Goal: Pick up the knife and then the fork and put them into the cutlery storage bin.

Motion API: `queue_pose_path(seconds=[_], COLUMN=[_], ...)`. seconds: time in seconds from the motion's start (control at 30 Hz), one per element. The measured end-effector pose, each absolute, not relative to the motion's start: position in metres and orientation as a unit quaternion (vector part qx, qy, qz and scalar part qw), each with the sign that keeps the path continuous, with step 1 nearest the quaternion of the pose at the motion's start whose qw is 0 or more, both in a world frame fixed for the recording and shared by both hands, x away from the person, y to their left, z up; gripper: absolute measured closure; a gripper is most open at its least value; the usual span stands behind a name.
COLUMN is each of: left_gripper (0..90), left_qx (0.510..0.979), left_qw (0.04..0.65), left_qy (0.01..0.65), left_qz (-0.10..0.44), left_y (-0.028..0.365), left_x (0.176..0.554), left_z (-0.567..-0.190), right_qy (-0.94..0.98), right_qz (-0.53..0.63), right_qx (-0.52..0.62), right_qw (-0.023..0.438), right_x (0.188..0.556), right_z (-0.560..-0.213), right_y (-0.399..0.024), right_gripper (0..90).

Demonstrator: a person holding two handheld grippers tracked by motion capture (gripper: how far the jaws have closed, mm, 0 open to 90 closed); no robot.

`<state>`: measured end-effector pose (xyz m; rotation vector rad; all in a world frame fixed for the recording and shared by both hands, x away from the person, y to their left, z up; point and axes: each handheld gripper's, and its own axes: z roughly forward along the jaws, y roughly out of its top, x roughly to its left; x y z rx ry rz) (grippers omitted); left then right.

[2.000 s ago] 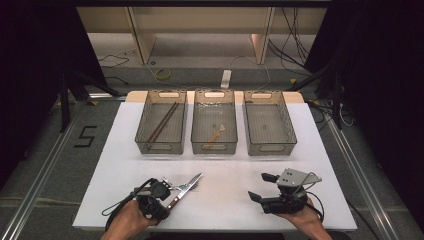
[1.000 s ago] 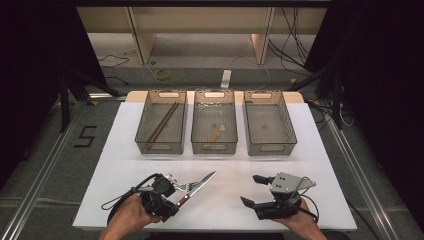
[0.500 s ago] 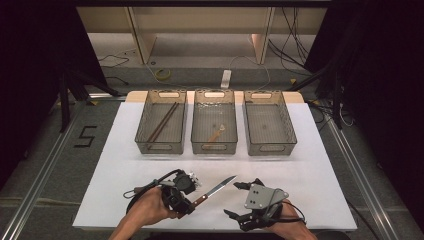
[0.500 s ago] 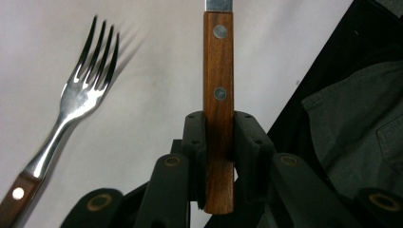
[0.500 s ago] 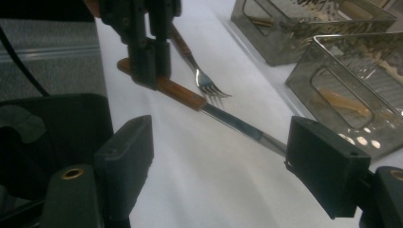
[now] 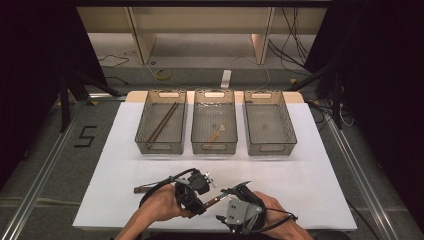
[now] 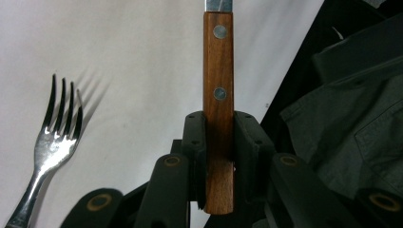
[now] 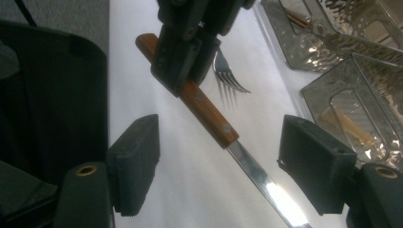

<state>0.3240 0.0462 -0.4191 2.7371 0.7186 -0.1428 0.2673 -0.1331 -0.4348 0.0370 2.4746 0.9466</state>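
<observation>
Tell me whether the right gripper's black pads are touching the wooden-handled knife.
Apart. The right gripper view shows the right gripper with pads wide of the wooden-handled knife, white table visible in both gaps.

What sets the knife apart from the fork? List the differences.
The knife has a brown wooden handle with metal rivets; the fork looks all metal. The knife is clamped by its handle in the left gripper, off the table, while the fork lies free on the white table. The knife ends in a flat blade, the fork in tines. Both are shiny cutlery.
</observation>
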Motion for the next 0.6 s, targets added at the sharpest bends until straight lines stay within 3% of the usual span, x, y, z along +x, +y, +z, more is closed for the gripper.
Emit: queue_pose_path(seconds=[0.6], left_gripper=[75.3], left_qx=[0.963], left_qw=[0.143], left_qy=[0.223], left_qz=[-0.057], left_y=[0.036], left_x=[0.315], left_z=[-0.419], right_qy=[0.915], right_qz=[0.268], right_qx=[-0.067], right_qw=[0.292], right_x=[0.262], right_z=[-0.452], right_y=[-0.119], right_gripper=[52.6])
